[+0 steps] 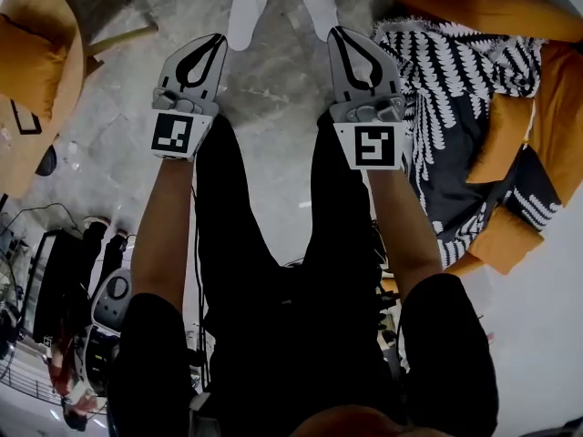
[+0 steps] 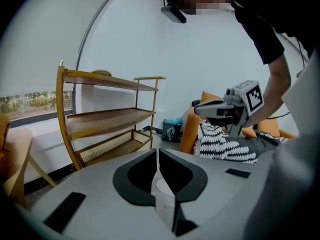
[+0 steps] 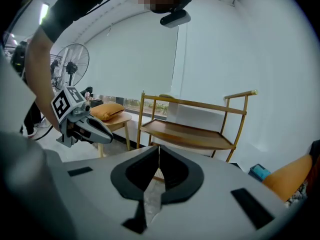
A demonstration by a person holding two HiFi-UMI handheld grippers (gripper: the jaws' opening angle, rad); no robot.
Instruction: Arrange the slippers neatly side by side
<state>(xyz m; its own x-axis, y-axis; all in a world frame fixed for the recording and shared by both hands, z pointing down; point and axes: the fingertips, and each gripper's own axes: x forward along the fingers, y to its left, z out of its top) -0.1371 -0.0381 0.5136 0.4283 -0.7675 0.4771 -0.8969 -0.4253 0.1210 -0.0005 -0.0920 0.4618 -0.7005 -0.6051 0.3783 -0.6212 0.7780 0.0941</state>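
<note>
Floor (image 1: 273,98): left slipper (image 1: 247,12) just past left hand-held gripper (image 1: 216,40), right slipper (image 1: 319,3) past right hand-held gripper (image 1: 336,33), long axes running away from me. I read both jaws together, empty.

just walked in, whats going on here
A person stands holding a gripper in each hand. The left gripper and right gripper are both shut and empty, held out in front of the body and touching nothing. Two white slippers lie on the floor just ahead, roughly side by side with a gap between them.
</note>
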